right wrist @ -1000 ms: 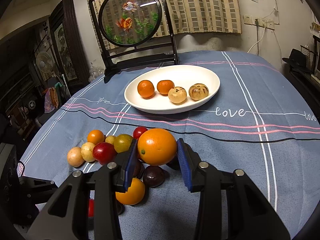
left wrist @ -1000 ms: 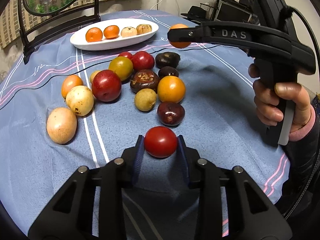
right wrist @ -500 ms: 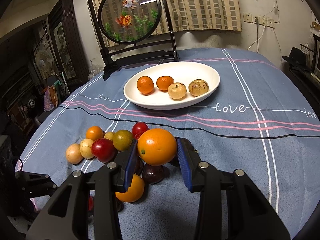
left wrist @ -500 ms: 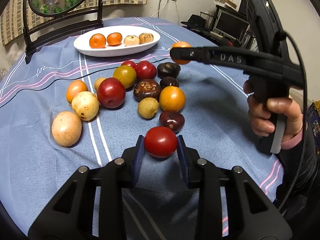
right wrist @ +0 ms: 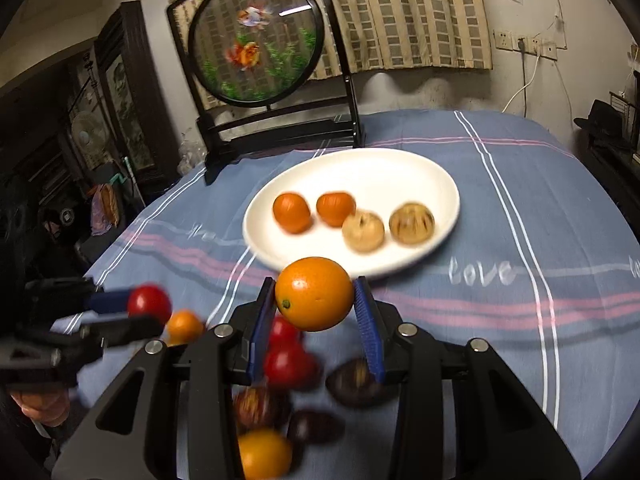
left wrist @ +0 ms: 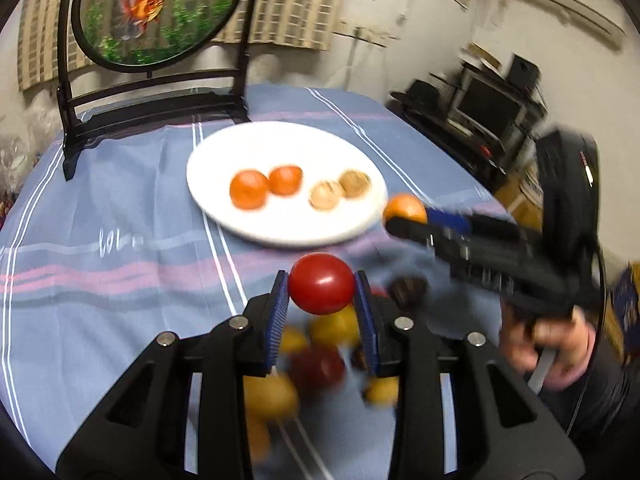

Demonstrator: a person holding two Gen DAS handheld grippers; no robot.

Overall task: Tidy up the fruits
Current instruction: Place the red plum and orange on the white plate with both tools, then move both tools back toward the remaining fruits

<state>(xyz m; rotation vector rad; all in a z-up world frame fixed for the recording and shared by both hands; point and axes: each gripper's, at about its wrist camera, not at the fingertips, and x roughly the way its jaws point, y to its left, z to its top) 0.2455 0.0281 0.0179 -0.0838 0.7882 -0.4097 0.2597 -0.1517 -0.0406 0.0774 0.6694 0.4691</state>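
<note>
- A red fruit [left wrist: 321, 283] is clamped between the blue pads of the left tool [left wrist: 321, 286], which is closed down on it; the fruit is held in the air, short of the near rim of the white plate [left wrist: 224, 216].
- In the right wrist view the same red fruit [right wrist: 149, 304] and left tool [right wrist: 136, 314] are seen to the near left of the plate [right wrist: 432, 176], clear of its rim.
- An orange [right wrist: 314, 293] is gripped between the pads of the right tool [right wrist: 314, 298], which is closed on it; the orange is held just in front of the plate's near rim.
- In the left wrist view the orange [left wrist: 405, 208] is seen at the plate's right edge, at the tip of the right tool [left wrist: 412, 218], whose handle is held in a hand [left wrist: 544, 344].
- Two small oranges [right wrist: 292, 213] and two pale brown round fruits [right wrist: 412, 223] are laid in a row on the plate.
- The remaining loose fruits [right wrist: 288, 364], red, dark and orange, are seen blurred on the blue striped cloth [right wrist: 560, 240] of the desk, nearer the cameras than the plate.
- A round goldfish screen [right wrist: 256, 44] in a black stand is set on the desk behind the plate.
</note>
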